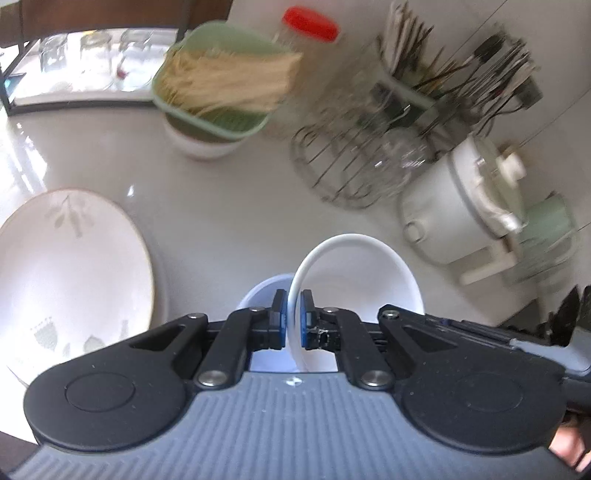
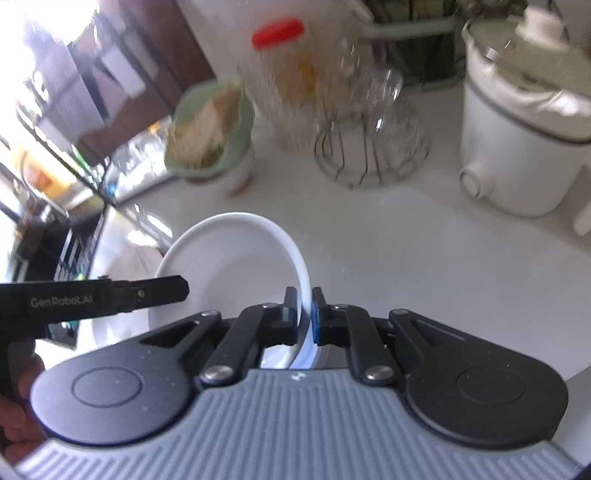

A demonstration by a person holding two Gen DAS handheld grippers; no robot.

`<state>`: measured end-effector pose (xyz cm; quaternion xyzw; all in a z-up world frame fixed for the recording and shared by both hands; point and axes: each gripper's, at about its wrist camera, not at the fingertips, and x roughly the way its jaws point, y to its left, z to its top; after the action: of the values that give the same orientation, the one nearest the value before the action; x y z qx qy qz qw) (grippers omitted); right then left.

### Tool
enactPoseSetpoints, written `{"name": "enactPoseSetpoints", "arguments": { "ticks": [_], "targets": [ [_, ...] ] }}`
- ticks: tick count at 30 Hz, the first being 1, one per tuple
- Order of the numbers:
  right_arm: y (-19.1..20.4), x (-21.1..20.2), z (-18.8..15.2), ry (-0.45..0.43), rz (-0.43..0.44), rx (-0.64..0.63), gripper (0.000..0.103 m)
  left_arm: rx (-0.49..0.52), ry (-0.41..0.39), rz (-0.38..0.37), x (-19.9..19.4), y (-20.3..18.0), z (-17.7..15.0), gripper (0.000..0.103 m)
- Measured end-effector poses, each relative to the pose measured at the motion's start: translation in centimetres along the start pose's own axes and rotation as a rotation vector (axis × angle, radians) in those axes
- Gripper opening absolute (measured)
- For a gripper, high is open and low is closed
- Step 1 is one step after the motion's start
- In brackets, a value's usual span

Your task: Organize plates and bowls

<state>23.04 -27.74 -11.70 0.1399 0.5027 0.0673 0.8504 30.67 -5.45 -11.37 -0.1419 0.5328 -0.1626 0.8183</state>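
My left gripper (image 1: pixel 293 308) is shut on the left rim of a white bowl (image 1: pixel 365 273), held above the white counter. A second pale bowl (image 1: pixel 264 291) shows just under it. My right gripper (image 2: pixel 303 308) is shut on the right rim of a white bowl (image 2: pixel 229 258); whether it is the same bowl as in the left wrist view I cannot tell. The left gripper's black body (image 2: pixel 92 297) shows at the left of the right wrist view. A large white plate with a leaf pattern (image 1: pixel 70 273) lies on the counter to the left.
At the back stand a green tub of noodles on a white bowl (image 1: pixel 218 88), a red-lidded jar (image 1: pixel 310 26), a wire rack with glasses (image 1: pixel 362 162), a cutlery holder (image 1: pixel 458 74) and a white cooker (image 1: pixel 465 206). A black shelf (image 1: pixel 22 55) stands far left.
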Motion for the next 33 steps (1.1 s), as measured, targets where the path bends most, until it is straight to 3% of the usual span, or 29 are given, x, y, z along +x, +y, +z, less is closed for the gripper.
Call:
{"name": "enactPoseSetpoints", "arguments": {
  "ticks": [8,17,20,23,25,27,28,33],
  "targets": [
    [0.0,2.8,-1.3,0.039,-0.004,-0.029,0.011,-0.043,0.064,0.065,3.2,1.8,-1.1,0.007],
    [-0.9,3.1,-0.9,0.048,0.014,-0.013,0.013,-0.014,0.06,0.11,4.0,1.0,-0.9,0.007],
    [-1.0,2.9,-0.6,0.033,0.027,-0.012,0.035,-0.046,0.033,0.118,3.5,1.2,-0.7,0.007],
    [-0.8,2.4,-0.3,0.015,0.058,-0.038,0.033,-0.072,0.021,0.132,3.1,1.4,-0.5,0.009],
    [-0.9,2.3,-0.2,0.001,0.041,-0.045,0.035,-0.092,0.022,0.129,3.0,1.6,-0.5,0.017],
    [-1.3,2.7,-0.1,-0.001,0.033,-0.028,0.057,-0.105,0.014,0.129,2.8,1.8,-0.5,0.03],
    [-1.4,3.0,-0.1,0.005,0.037,-0.023,0.061,-0.104,0.014,0.129,2.8,1.9,-0.5,0.03],
    [-1.6,5.1,-0.2,0.03,0.043,-0.034,0.059,-0.101,0.035,0.135,3.0,2.0,-0.8,0.034]
  ]
}}
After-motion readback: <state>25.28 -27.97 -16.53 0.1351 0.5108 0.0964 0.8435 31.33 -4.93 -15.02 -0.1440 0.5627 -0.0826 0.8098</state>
